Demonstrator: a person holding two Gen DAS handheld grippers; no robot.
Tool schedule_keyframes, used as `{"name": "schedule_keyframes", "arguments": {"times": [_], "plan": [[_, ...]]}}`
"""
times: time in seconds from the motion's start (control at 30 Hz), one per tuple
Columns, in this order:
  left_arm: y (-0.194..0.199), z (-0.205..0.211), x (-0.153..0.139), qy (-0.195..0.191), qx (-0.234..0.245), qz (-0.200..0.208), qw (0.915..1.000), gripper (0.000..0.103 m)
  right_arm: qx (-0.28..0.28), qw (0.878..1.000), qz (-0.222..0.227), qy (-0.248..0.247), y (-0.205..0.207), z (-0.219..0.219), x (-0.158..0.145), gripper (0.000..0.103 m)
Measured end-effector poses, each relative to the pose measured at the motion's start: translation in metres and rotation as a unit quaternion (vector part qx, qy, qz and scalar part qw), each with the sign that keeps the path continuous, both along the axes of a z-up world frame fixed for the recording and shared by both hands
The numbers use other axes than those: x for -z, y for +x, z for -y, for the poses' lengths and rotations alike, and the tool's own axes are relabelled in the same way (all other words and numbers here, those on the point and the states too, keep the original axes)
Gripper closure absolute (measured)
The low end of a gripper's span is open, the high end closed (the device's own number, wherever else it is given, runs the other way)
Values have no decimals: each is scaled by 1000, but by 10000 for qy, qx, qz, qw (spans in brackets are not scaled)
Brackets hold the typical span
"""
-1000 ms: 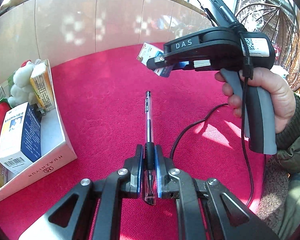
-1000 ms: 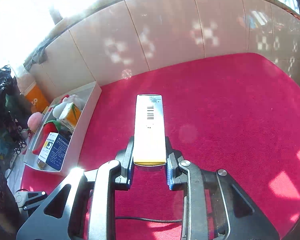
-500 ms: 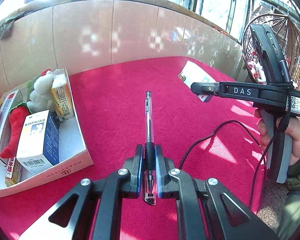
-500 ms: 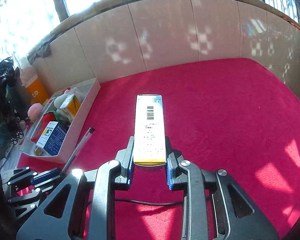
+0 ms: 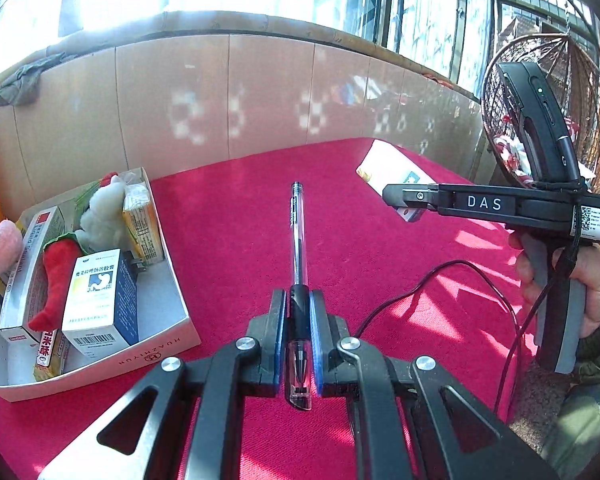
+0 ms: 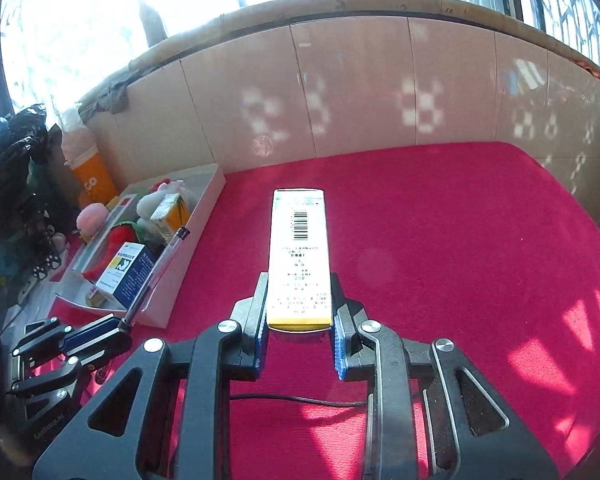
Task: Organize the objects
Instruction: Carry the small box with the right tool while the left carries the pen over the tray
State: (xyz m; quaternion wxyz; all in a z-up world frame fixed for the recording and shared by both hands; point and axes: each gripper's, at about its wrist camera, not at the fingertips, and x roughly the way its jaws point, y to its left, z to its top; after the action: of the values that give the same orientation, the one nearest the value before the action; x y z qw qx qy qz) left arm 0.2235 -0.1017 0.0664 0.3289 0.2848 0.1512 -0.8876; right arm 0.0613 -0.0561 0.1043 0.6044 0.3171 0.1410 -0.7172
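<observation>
My left gripper [image 5: 298,308] is shut on a clear pen [image 5: 298,232] that points forward above the red cloth. My right gripper [image 6: 299,312] is shut on a long white carton [image 6: 299,252] with a barcode and a yellow end. Seen from the left wrist, the right gripper [image 5: 396,194] hangs at the right with the carton [image 5: 392,170] sticking out past its fingers, a hand [image 5: 592,276] on its handle. Seen from the right wrist, the left gripper [image 6: 116,326] and pen [image 6: 158,270] are low at the left, beside the white box [image 6: 192,248].
The open white box [image 5: 156,348] at the left holds a blue-and-white medicine box [image 5: 100,296], a yellow juice carton [image 5: 142,222], plush toys and other packs. A black cable [image 5: 440,276] trails over the red cloth [image 6: 440,240]. A tiled wall stands behind; a wicker chair [image 5: 580,92] is right.
Both grippers have lifted and tilted back, so more wall and window show. The right gripper has drifted to the right of the left one. The left gripper and pen have come into the right wrist view.
</observation>
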Motion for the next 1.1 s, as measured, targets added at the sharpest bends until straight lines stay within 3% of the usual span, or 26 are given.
{"name": "schedule_keyframes", "arguments": {"times": [0.6,1.1], "plan": [[46,12,-28,-374,-774,-466,9952,94,-811,9959,-388,-73,58,30,-28,78],[91,53,-55,-655,-1476,-550,9853,94,-1643,9856,-308,-272,117,87,-63,78]]}}
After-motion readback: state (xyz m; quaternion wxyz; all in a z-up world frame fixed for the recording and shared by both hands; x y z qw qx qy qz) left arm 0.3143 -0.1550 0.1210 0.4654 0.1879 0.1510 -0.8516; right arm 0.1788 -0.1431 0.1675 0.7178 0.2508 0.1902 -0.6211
